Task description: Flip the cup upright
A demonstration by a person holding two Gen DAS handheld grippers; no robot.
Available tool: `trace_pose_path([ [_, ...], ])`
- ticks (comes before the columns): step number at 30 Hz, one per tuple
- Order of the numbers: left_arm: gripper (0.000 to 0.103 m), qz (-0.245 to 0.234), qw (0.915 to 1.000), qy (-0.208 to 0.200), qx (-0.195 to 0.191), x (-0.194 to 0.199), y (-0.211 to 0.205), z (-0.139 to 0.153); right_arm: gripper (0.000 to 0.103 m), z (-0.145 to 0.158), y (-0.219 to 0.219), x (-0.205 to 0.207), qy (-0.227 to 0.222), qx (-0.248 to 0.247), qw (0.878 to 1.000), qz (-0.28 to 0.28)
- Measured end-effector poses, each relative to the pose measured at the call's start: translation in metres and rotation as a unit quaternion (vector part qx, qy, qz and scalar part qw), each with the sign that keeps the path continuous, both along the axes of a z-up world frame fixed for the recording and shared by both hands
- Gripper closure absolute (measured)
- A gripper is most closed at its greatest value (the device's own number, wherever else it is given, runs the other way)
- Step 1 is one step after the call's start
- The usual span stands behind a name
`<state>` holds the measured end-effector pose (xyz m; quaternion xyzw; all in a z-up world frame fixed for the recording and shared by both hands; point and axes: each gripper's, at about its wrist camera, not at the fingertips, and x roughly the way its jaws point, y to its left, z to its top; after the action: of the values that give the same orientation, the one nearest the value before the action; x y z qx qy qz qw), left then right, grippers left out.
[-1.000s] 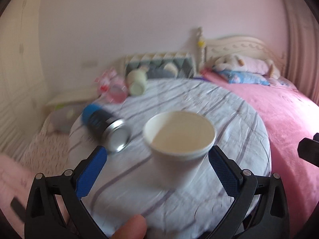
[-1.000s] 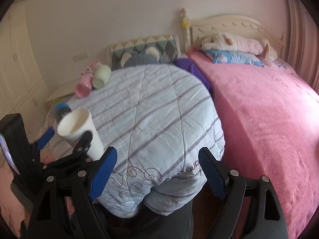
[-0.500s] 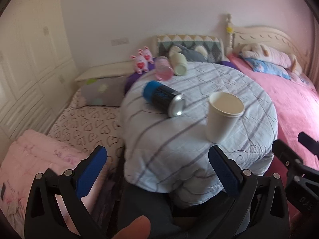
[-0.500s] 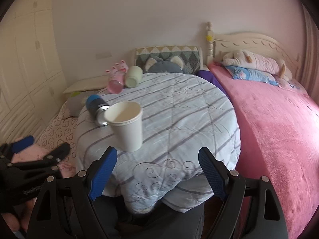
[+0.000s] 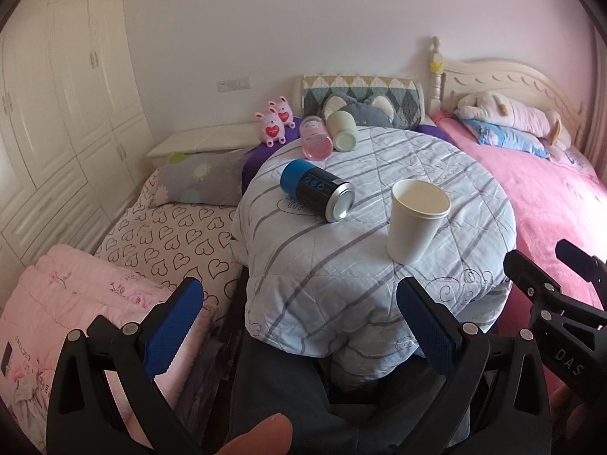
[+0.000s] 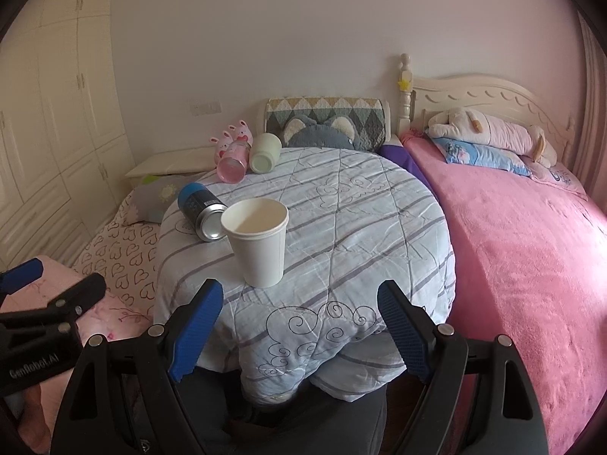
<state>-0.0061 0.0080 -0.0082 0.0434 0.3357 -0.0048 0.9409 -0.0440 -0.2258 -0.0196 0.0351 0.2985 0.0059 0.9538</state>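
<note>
A white paper cup stands upright, mouth up, on the round table with the striped blue cloth. It also shows in the right wrist view. My left gripper is open and empty, held back off the table's near edge. My right gripper is open and empty, also back from the near edge, with the cup ahead and slightly left. Each gripper shows at the edge of the other's view.
A blue and black can lies on its side left of the cup. A pink jar and a pale green cup lie at the table's far edge. A pink bed is on the right, bedding on the left.
My left gripper let go of the cup and drew back from the table. The cup now stands alone. My right gripper also pulled back and swung toward the table's middle.
</note>
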Motion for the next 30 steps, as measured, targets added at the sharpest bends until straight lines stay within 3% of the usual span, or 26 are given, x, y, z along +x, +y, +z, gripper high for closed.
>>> trace_pose_path([
  [30, 0.0, 0.001, 1.0, -0.007, 0.006, -0.0052, -0.003, 0.0034, 0.018, 0.0007, 0.0008, -0.0014, 0.004, 0.0, 1.0, 0.007],
])
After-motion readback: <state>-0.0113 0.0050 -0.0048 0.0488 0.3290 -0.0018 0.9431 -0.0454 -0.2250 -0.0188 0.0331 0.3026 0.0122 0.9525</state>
